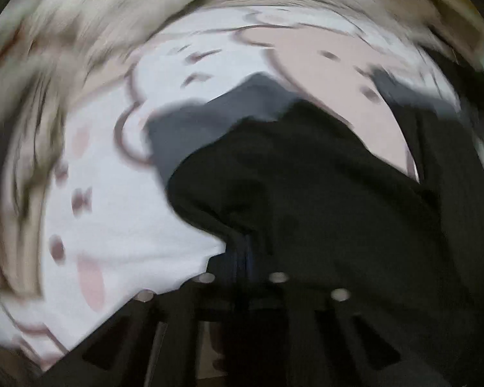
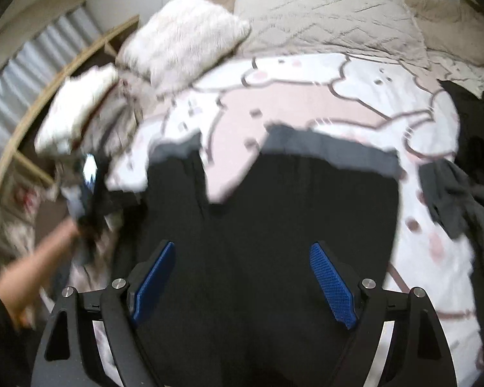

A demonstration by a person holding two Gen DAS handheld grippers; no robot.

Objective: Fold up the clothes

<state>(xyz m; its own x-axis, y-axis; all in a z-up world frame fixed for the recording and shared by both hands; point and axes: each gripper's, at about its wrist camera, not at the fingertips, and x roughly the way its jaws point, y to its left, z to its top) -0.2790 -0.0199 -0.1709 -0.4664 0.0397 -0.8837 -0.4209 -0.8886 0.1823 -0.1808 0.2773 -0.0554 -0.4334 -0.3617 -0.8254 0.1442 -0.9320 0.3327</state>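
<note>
- Right gripper point(image 2: 240, 279) is nearest, hanging over the black garment point(image 2: 267, 225), blue pads wide apart, holding nothing.
- Left gripper point(image 1: 242, 251) looks pinched shut on a black garment point(image 1: 306, 193) fold, though it is blurry.
- That black garment lies on the cartoon blanket point(image 2: 306, 103).
- Folding seems just starting.
- Next, the right gripper should grab an edge.

Garment point(image 2: 274, 200) spread flat on the bedcover point(image 2: 355, 96), below the right gripper point(image 2: 243, 277); pillows point(image 2: 322, 19) behind it at the bed's head; a cushion point(image 2: 184, 38) to the rear left; a heap of clothes point(image 2: 468, 187) on the right edge
</note>
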